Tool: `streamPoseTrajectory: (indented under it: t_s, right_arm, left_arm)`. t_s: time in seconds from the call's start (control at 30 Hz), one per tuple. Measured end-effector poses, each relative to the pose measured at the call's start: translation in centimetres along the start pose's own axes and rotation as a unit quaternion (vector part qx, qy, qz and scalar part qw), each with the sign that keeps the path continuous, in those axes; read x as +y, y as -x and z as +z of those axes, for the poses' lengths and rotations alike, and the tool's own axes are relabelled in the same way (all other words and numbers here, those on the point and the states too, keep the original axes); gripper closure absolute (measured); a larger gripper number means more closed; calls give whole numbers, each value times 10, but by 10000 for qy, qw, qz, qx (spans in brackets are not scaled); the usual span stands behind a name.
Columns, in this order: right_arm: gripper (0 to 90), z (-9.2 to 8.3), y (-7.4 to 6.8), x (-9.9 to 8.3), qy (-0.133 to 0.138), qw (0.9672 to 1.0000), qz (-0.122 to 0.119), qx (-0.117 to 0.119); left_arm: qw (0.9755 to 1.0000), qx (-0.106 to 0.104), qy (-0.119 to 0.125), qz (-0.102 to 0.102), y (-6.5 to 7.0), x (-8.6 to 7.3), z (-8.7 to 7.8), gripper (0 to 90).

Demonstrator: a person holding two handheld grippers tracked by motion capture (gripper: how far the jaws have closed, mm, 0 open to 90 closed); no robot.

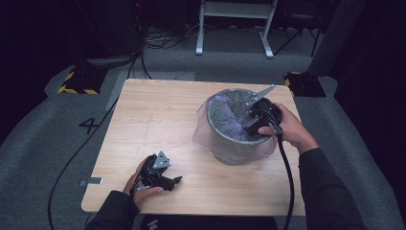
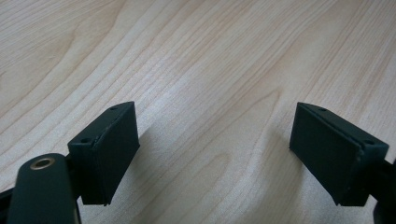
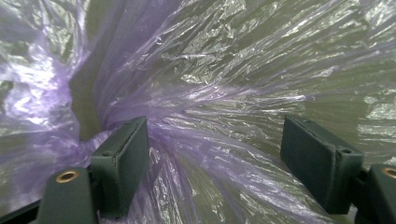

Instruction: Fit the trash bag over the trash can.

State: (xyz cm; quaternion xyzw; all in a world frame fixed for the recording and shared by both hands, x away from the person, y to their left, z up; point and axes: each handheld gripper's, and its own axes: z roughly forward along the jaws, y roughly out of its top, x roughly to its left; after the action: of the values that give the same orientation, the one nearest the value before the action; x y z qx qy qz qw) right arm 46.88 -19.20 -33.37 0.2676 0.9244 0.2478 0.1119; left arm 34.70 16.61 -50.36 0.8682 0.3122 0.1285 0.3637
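1. Over the bin's (image 1: 237,143) mouth, at the side towards the tabletop's right edge, the right gripper (image 1: 253,120) is held by the right hand (image 1: 287,127) and dipped below the rim.
2. Its jaws are seen standing apart in the right gripper view, with purple liner (image 3: 224,84) spread behind and between them; no film is pinched by the pads.
3. Beside its left pad (image 3: 123,161), the liner is gathered into a bunched fold.
4. At the tabletop's near edge, towards the near left corner, the left gripper (image 1: 165,179) is held low by the left hand (image 1: 141,184).
5. Its jaws are seen wide apart in the left gripper view, with nothing between them and bare wood (image 2: 196,70) beneath.
6. On the right half of the table (image 1: 143,124), nearer the far edge than the near one, the bin is stood upright.
7. The liner is draped over the rim, and its loose skirt is spread down the outside to the tabletop.
8. From the right gripper a cable (image 1: 287,177) is trailed back over the near edge.
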Motion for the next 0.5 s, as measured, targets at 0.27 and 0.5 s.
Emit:
streamPoseTrajectory:
  t_s: [0.27, 0.5]
  right_arm:
    - [259, 0, -1, 1, -92, 9999, -61, -17]
    - [224, -3, -2, 0, 71, 9999, 28, -118]
  left_arm:
    - [10000, -1, -1, 0, 0, 0, 0, 151]
    - [10000, -1, -1, 0, 0, 0, 0, 151]
